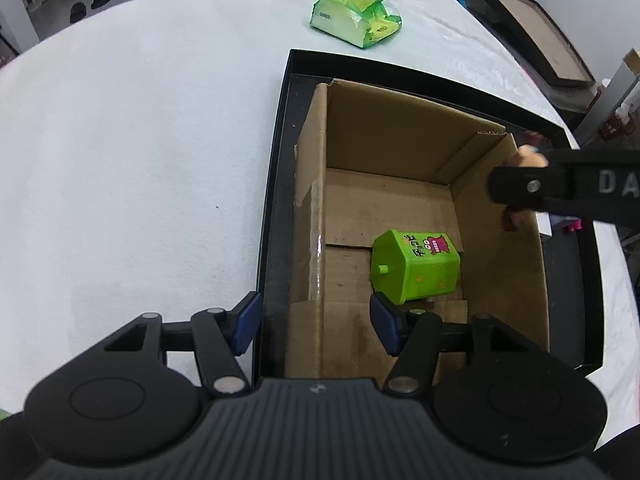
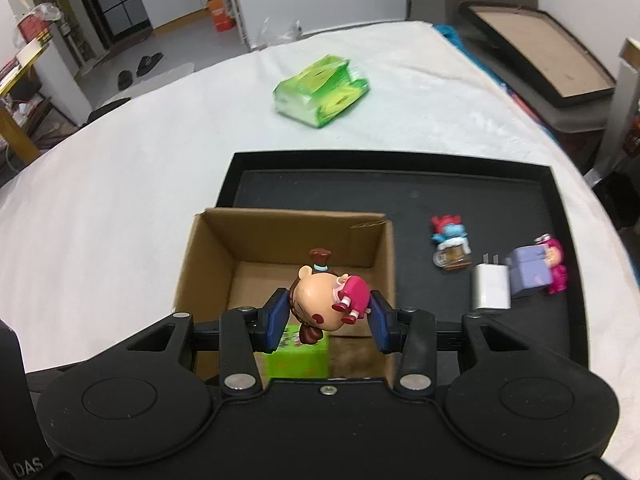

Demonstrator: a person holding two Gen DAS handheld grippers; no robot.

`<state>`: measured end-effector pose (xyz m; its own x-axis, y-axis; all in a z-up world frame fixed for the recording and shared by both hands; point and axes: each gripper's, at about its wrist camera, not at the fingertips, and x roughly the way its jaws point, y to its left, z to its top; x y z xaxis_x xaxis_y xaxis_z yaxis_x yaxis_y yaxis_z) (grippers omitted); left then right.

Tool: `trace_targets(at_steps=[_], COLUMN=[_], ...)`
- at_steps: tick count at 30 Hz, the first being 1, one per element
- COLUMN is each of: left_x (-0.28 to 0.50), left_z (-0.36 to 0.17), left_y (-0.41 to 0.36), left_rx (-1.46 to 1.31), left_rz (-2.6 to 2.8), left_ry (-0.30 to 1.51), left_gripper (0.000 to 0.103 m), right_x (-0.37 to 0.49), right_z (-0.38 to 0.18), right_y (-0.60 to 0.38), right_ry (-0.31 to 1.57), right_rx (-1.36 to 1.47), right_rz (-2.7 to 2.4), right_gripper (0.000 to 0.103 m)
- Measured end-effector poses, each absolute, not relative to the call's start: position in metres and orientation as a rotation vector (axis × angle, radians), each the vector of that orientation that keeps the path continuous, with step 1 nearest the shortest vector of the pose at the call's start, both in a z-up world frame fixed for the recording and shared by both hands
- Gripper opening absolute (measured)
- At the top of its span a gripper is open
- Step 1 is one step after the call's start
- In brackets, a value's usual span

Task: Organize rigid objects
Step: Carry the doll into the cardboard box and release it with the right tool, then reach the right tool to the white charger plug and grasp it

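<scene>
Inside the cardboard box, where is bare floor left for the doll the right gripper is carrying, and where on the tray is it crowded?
The cardboard box holds only the green toy box near its front. The floor between that toy and the back wall is bare. The right gripper holds the doll above it. The black tray is crowded at its right, around the white charger and figurines.

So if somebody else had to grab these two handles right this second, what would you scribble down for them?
Right gripper: fingers shut on the big-headed doll figure, held above the cardboard box.
Left gripper: open, holding nothing, straddling the box's near-left wall.
Done: green toy box lies on its side inside the cardboard box, which sits in the black tray.
Left: drop the doll in, then likely the blue figure, white charger and purple-and-pink toy, all lying on the tray floor to the right of the box.
Green packet sits on the white table beyond the tray; it looks soft, so probably leave it.
</scene>
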<state>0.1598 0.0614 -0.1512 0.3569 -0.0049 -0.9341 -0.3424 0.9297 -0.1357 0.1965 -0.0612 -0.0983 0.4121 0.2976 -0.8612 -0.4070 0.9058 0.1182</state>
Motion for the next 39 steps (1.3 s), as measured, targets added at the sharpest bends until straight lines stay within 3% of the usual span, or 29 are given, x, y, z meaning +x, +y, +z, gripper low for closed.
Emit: trace_targets(at_steps=[4, 6, 15, 32, 35, 37, 39], left_x=[0.159, 0.159, 0.155, 0.153, 0.154, 0.155, 0.156], left_z=[-0.156, -0.157, -0.161, -0.161, -0.16, -0.159, -0.158], left_y=[0.064, 0.064, 0.074, 0.077, 0.076, 0.074, 0.072], left_rx=[-0.365, -0.375, -0.418, -0.428, -0.421, -0.414, -0.408], left_rz=[0.206, 0.203, 0.209, 0.208, 0.21, 0.212, 0.215], left_ry=[1.199, 1.197, 1.188, 1.186, 1.188, 1.191, 1.193], left_gripper=[0.046, 0.036, 0.019, 0.017, 0.017, 0.017, 0.017], right_x=[0.198, 0.2, 0.2, 0.2, 0.196, 0.194, 0.192], right_z=[-0.104, -0.106, -0.114, -0.116, -0.114, -0.112, -0.108], right_y=[-0.053, -0.049, -0.027, -0.024, -0.029, -0.033, -0.038], right_ry=[1.072, 1.076, 1.087, 1.107, 1.101, 1.088, 1.079], right_rx=[-0.123, -0.118, -0.117, -0.071, -0.082, -0.084, -0.078], right_rz=[0.457, 0.462, 0.512, 0.563, 0.565, 0.566, 0.562], right_gripper=[0.042, 0.042, 0.042, 0.049, 0.054, 0.064, 0.068])
